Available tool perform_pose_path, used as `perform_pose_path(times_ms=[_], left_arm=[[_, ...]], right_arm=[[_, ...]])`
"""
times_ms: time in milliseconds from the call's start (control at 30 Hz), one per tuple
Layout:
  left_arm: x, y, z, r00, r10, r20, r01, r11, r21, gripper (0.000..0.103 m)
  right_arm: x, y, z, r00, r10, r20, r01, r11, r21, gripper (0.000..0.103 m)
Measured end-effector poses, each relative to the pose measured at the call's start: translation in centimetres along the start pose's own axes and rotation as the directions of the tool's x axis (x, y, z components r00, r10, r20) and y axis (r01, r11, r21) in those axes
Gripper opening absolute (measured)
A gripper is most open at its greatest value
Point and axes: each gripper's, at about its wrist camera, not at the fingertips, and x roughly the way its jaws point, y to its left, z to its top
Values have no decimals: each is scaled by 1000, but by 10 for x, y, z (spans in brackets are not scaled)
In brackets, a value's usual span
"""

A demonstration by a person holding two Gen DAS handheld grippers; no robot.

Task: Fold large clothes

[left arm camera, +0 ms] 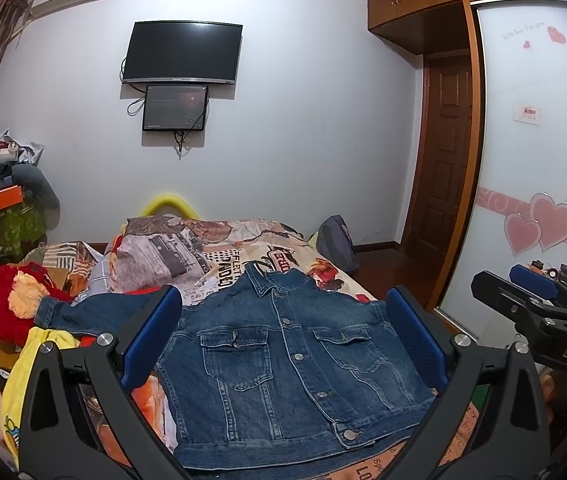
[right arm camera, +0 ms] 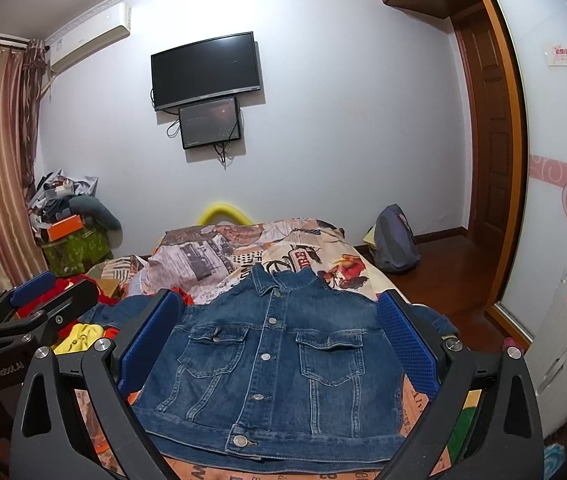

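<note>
Your left gripper [left arm camera: 283,344] and right gripper [right arm camera: 279,340] both stand wide apart, holding nothing. The denim jacket [left arm camera: 287,360] lies flat, buttoned, ahead between their fingers.

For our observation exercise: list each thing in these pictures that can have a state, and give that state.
Denim jacket: spread flat, buttoned, not yet folded.
Left gripper: open, empty.
Right gripper: open, empty.
Television: screen dark.
Small monitor: dimly lit.
Door: closed.
</note>
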Motion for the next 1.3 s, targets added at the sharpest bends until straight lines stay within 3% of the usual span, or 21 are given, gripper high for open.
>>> perform_pose_path(times_ms=[1300], left_arm=[[18,11,-3,1000,4,-23,-4,1000,-12,103]], right_arm=[[13,-3,3,1000,-9,-26,9,1000,7,99]])
